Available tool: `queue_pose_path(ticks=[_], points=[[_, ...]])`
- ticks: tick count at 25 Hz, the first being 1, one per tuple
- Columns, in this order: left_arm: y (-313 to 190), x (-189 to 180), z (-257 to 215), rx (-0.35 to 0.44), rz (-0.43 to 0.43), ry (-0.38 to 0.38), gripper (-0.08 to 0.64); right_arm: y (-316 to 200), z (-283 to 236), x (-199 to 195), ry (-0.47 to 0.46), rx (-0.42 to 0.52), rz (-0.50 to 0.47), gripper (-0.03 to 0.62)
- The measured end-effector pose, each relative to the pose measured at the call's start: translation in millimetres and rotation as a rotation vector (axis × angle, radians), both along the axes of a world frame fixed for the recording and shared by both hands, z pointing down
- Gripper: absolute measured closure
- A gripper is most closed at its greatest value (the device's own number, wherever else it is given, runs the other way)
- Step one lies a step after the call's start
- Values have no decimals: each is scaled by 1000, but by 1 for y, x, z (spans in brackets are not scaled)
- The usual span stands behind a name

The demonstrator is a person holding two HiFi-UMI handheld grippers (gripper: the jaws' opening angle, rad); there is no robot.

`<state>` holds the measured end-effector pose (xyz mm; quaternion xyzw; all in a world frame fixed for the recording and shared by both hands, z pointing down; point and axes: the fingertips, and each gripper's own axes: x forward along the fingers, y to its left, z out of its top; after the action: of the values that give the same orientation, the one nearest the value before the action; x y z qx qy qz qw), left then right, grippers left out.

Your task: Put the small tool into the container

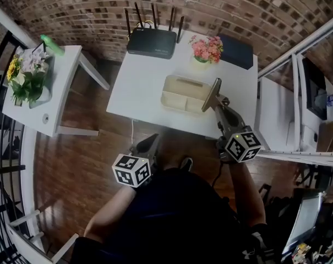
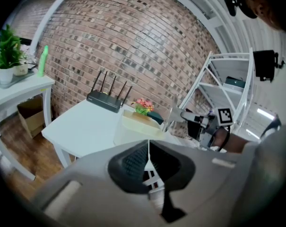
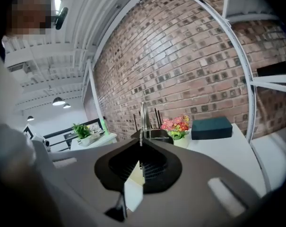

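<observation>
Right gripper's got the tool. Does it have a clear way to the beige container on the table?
Probably yes. The right gripper, shut on the small tool, is right by the container, and nothing shows in the way of its open top.

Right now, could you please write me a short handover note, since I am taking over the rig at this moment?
Left gripper: shut, empty, low at the near edge of the white table.
Right gripper: shut on the small metal tool, held in the air near the right end of the beige divided container.
Container: on the table, in front of the router.
Done: the tool is gripped and off the table.
Left: lower it into a compartment, then open the jaws.
</observation>
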<state>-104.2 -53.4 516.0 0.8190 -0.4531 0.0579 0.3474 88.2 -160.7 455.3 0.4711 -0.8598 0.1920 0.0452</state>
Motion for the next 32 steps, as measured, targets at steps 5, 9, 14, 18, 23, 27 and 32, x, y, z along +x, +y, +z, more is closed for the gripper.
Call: queue_pose_path(ticks=[5,9,14,18,23,27,32], points=[[0,-2,1,-6,-2,-2,552,1,12,-10,136,29,-65,580],[1,-4,3,-13,-5,-3,552,3,31,-21,250,32,-137,580],[2,-6,4,-18,-10,-2,552,6,58,-30,411,34,-212,580],[3,-6,4,-19,-12,-1,552,7,78,-35,506,29,-252,580],[3,-6,4,-20,-9,1,552,2,89,-48,558,8,-276,580],[3,-6,4,-19,-13,2,552,0,103,-50,576,-50,-281,580],[3,-8,4,-20,-19,2,552,-2,115,-51,585,-99,-282,580]])
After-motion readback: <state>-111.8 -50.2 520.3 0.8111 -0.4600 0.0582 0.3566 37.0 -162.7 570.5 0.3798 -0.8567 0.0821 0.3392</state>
